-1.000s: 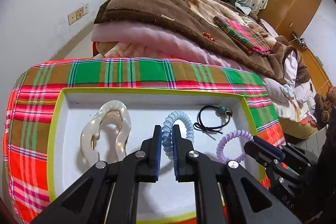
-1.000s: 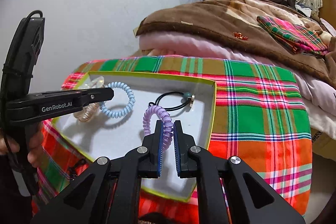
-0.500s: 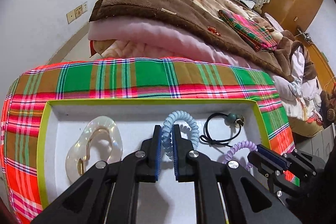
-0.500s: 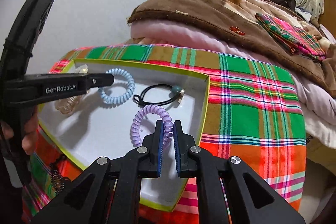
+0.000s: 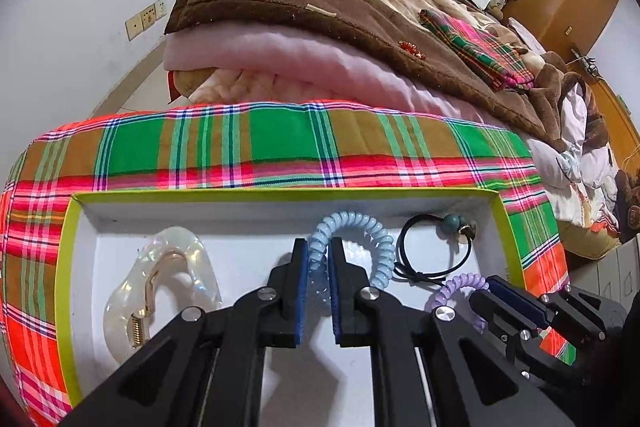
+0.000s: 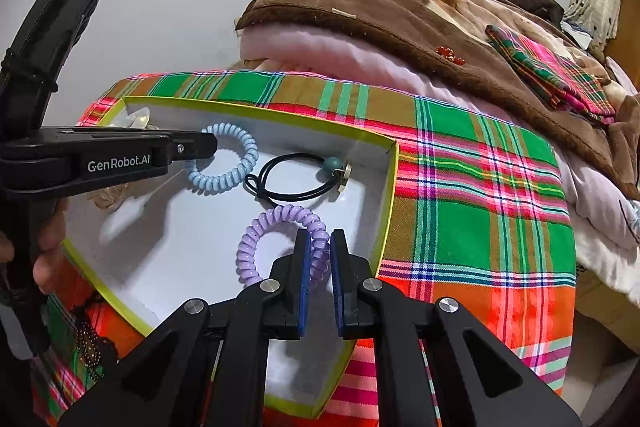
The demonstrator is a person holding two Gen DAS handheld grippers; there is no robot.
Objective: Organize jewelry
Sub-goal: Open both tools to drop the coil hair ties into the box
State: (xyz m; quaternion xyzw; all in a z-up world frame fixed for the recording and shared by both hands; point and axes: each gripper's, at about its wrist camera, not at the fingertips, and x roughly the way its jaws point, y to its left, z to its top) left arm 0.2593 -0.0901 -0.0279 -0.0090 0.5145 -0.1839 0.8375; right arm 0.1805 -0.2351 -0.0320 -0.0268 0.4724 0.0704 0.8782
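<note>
**Left wrist view: both grippers pinch coil hair ties inside the box**

Left wrist view looks down into a shallow white box (image 5: 76, 255) with a lime-green rim, sitting on a bright plaid cloth (image 5: 280, 147). The left gripper (image 5: 319, 269) is pressed together on a pale blue coil hair tie (image 5: 378, 239), whose loop curls out toward the box's far wall. A clear hair claw (image 5: 132, 303) lies near the box's left wall. A black elastic with a teal bead (image 5: 434, 251) rests in the far right corner of the box.

From the right wrist view, the right gripper (image 6: 318, 259) is closed on a lilac coil hair tie (image 6: 256, 247), close to the box's right wall, with the loop lying on the white floor. The black elastic sits just beyond it, near but apart. A hand (image 6: 48, 247) grips the left tool's handle at the box's left side. Behind the box, a brown blanket (image 6: 400, 11) covers a bed.
</note>
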